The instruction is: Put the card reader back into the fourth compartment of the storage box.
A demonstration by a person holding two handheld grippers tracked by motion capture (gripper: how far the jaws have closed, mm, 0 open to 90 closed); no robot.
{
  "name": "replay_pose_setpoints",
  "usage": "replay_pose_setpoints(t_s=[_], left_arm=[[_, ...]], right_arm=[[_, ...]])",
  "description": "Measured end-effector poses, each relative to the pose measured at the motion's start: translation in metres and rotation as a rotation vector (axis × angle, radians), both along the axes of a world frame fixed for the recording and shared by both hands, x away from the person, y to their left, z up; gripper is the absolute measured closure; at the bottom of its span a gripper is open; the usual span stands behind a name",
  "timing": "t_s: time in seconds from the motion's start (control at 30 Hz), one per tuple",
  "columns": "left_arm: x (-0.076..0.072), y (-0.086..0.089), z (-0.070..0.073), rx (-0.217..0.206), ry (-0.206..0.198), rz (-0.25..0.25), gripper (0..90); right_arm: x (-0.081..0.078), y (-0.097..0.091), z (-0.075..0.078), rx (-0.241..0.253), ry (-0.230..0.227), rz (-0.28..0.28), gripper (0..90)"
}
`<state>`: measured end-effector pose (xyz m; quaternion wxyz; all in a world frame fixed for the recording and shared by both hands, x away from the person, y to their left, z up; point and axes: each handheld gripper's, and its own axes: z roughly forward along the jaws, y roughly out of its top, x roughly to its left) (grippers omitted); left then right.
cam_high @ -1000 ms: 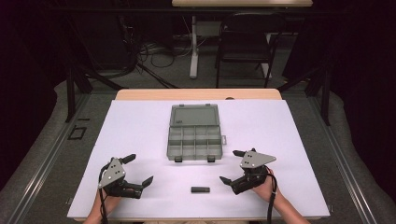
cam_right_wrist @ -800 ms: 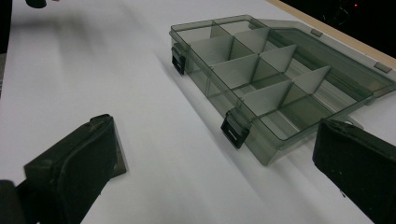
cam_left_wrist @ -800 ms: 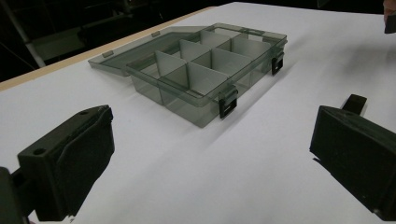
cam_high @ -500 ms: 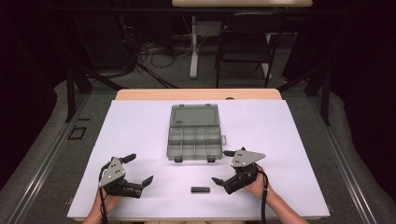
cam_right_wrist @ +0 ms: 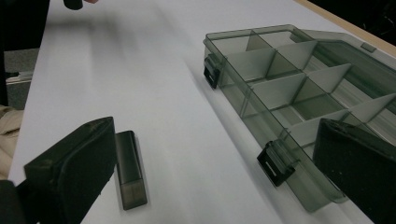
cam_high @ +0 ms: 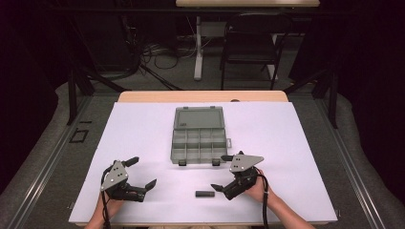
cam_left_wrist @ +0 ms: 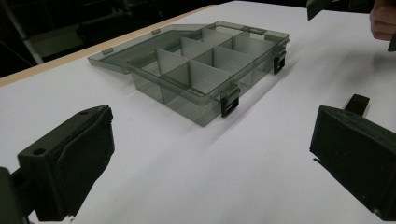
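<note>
— What sits on the white-covered counter (cam_high: 296,138)?

— A smoky grey translucent plastic organiser box (cam_high: 198,139) with its lid folded back flat, near the middle. Its divided compartments look empty, and two black latches hang off its near edge. Closer to the person lies a small dark rectangular block (cam_high: 204,194), flat on the white surface and well apart from the box.

— And the left hand-held gripper (cam_high: 141,172)?

— Low at the near left corner, jaws spread wide with nothing between them. Through its own camera the box sits ahead, between the two black jaws.

— The right hand-held gripper (cam_high: 222,172)?

— Also wide open and empty. It is just right of the small dark block, its lower jaw tip almost at the block's end. In the right gripper view the block (cam_right_wrist: 129,169) lies just beside the left jaw, and the box's corner (cam_right_wrist: 299,186) is by the other jaw.
</note>
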<state>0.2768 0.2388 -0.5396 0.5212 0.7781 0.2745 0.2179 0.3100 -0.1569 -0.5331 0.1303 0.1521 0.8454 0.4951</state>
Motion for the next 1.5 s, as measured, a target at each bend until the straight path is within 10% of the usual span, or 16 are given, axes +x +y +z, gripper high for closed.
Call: replay_pose_setpoints(t_s=[1.03, 1.5], left_arm=[[0.0, -0.001, 0.0, -0.007, 0.006, -0.015, 0.0], [0.001, 0.001, 0.0, 0.0, 0.009, -0.02, 0.0]], right_arm=[[0.008, 0.028, -0.014, -0.049, 0.075, 0.201, 0.5], [0.003, 0.027, -0.022, -0.101, 0.09, 0.279, 26.4]])
